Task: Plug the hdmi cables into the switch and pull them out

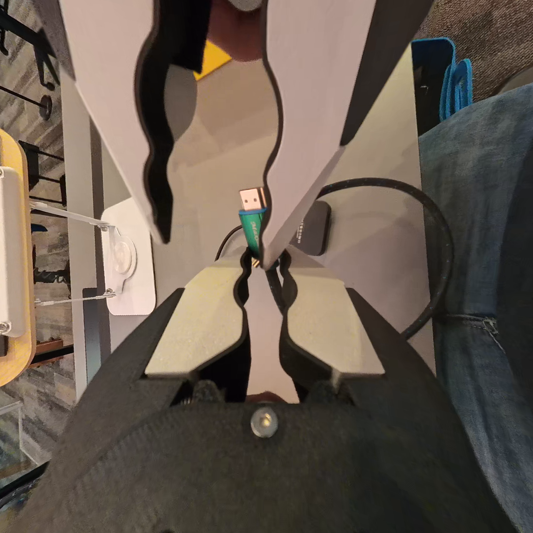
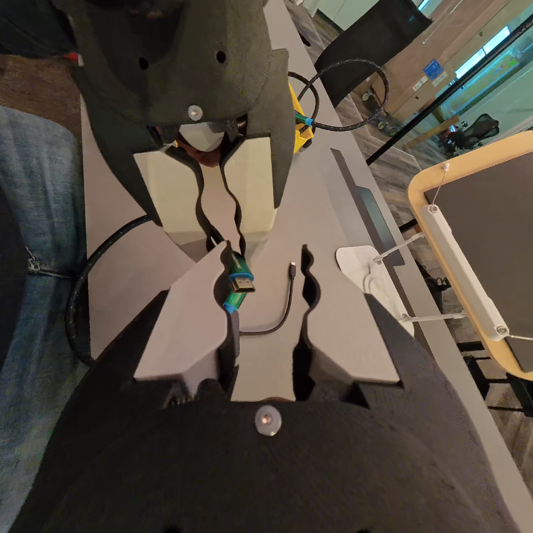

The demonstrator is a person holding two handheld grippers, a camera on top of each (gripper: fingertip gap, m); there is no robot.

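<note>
The left gripper [image 1: 264,259], its wavy black-padded fingers nearly together, pinches the braided black cable [image 1: 432,230] just behind its glossy green plug [image 1: 253,225], whose flat metal tip points away over the matte grey table [image 1: 375,274]. The right gripper [image 2: 264,248] faces it with fingers spread wide and holds nothing, one finger just beside the plug. The switch [image 1: 314,227], a dark box with rounded corners, lies on the table just under the plug, with a second green plug [image 2: 235,301] at its edge and a thin black lead [image 2: 288,302] curling from it.
</note>
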